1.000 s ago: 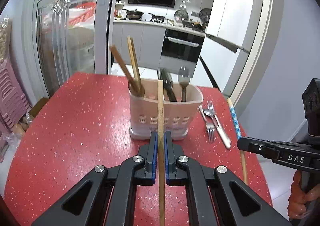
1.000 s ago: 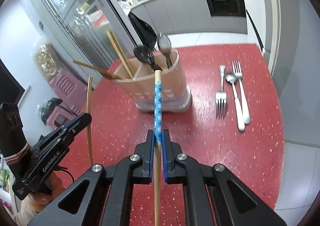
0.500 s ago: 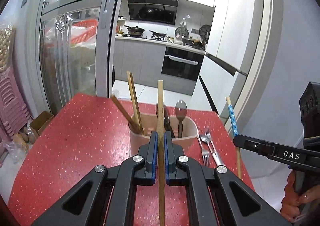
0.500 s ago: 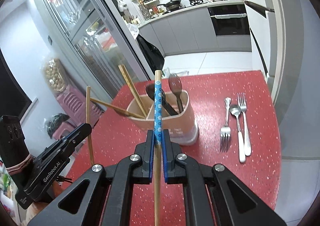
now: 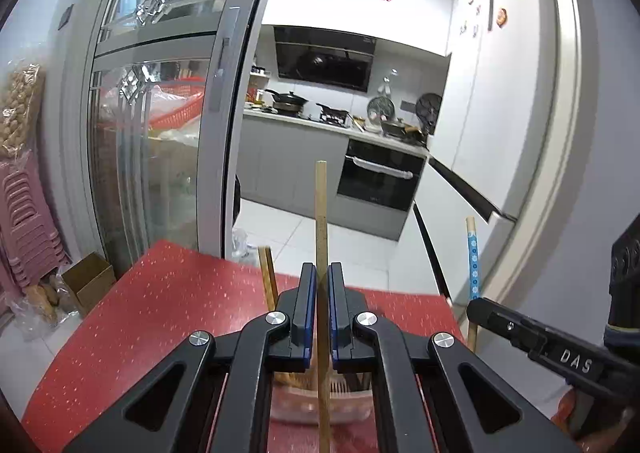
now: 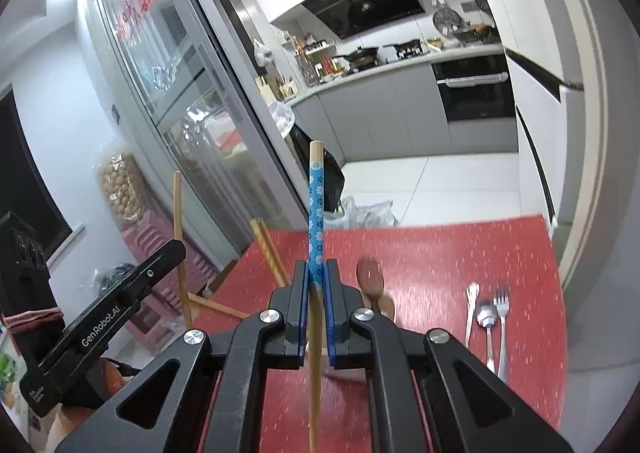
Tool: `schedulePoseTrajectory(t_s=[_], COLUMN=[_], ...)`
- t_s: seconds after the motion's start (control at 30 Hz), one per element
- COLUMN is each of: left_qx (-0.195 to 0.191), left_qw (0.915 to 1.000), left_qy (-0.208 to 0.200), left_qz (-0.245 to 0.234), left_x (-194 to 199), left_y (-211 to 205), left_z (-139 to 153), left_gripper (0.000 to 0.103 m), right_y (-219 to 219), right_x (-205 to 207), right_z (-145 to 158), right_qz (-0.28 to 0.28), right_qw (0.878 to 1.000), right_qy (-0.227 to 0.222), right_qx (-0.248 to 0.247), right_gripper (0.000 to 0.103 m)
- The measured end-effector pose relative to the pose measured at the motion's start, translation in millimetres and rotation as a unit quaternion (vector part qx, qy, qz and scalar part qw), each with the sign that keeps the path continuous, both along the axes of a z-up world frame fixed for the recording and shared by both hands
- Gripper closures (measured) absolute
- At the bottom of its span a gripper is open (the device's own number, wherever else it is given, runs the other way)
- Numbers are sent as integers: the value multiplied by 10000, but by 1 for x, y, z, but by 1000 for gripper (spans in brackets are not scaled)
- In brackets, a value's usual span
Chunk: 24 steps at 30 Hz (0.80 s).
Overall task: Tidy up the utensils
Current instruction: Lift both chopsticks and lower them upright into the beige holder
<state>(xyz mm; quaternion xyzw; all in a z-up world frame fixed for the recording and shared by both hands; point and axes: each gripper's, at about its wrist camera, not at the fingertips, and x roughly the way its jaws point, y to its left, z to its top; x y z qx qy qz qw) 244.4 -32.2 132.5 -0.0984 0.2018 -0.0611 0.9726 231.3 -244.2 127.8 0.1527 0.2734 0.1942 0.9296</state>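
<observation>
Left wrist view: left gripper (image 5: 322, 309) clamps a plain chopstick (image 5: 321, 213) upright above the holder (image 5: 320, 409); right gripper (image 6: 316, 309) grips a blue-patterned chopstick (image 6: 316, 205), probably for dropping in.

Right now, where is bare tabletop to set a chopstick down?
Bare red table runs between the utensil holder and the forks and spoon, and left of the holder. Around the holder it is crowded.
</observation>
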Motion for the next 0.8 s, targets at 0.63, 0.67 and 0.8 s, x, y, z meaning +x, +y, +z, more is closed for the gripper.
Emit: schedulePoseTrajectory(t_s=[0.63,0.67,0.8], left_qx=[42,61,150], left_qw=[9951,9947,9938], left_qy=[-545,-576,-579], left_qz=[820,853,941], left_x=[87,90,99], left_y=[-4,-4,-9], left_z=[-22,-24,-37], left_gripper=[74,74,74], right_y=[26,29,38], right_x=[89,91,101], right_z=[-16,-19,-28], right_qz=[-298,-301,-204], right_qw=[9949,9939,9926], right_qy=[-843,-903,-998], right_qx=[-467,-548,-669], right_gripper=[95,95,95])
